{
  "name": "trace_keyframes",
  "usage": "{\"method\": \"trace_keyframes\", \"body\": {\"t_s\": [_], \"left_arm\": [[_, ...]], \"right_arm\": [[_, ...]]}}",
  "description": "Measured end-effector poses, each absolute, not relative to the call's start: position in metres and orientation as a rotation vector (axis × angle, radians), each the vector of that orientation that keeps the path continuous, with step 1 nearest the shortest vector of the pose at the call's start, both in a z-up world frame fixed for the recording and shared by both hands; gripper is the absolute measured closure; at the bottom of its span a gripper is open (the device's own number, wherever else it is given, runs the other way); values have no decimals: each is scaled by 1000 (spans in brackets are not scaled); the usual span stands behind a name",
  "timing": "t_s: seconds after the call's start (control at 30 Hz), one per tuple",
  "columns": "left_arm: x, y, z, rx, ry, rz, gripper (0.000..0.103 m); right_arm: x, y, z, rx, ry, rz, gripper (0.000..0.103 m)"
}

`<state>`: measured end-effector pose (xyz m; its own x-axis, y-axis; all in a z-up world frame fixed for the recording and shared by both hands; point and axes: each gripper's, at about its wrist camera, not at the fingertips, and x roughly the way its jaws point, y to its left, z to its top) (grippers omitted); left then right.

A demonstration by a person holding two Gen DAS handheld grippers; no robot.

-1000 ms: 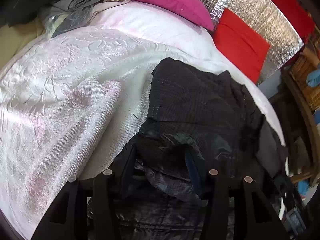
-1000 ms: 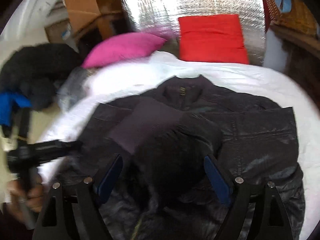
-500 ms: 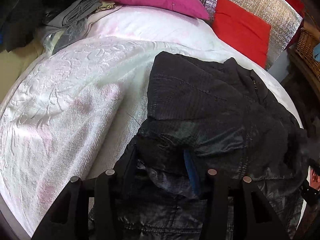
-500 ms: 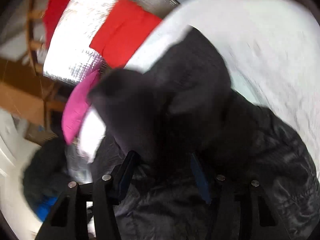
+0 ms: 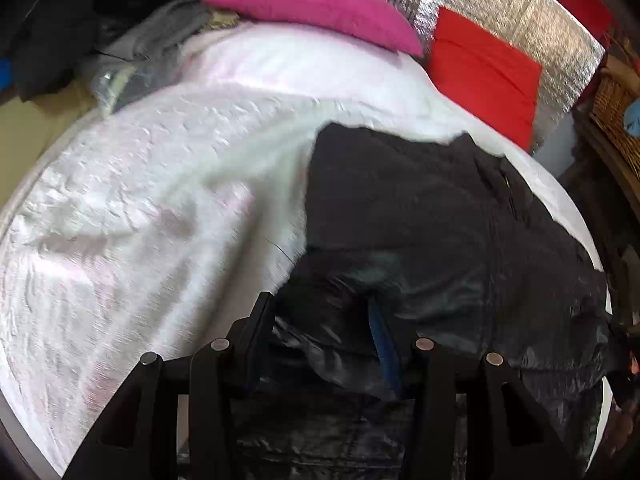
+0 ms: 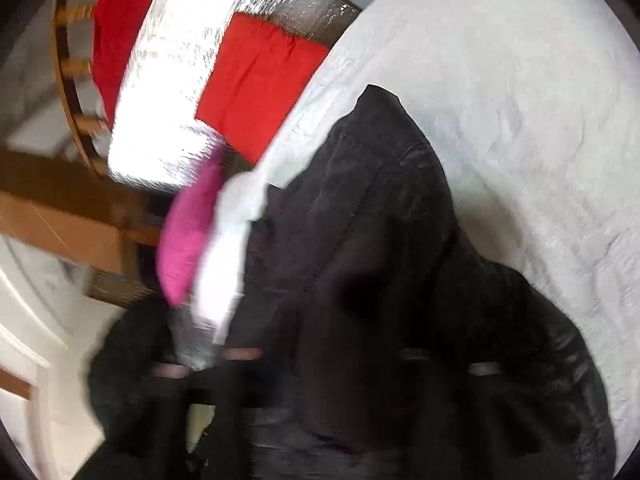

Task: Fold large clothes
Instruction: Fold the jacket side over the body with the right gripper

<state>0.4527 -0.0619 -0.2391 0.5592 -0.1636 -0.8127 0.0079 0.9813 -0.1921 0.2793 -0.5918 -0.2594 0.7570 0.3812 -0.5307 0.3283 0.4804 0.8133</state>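
White bedding (image 5: 168, 208) carries the black jacket (image 5: 440, 232) at its near right, hem bunched and pinched in the left tongs (image 5: 320, 332), while the right tongs (image 6: 328, 376), just closing on dark fabric, should lift level with them, keeping the fold square.

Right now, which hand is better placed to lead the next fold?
Left gripper, probably: its jaws pinch the black jacket in clear view. The right gripper has just been closing its jaws, jacket between them; blur hides the grip.
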Motion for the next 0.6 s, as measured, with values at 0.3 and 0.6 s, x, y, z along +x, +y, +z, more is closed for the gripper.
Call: {"method": "trace_keyframes", "body": {"t_s": [0.3, 0.6], "left_arm": [[459, -66, -233, -135, 913, -79, 53], [465, -60, -240, -198, 959, -79, 52]], "right_arm": [[272, -579, -195, 820, 519, -76, 85], [298, -610, -262, 1005, 739, -105, 80]]}}
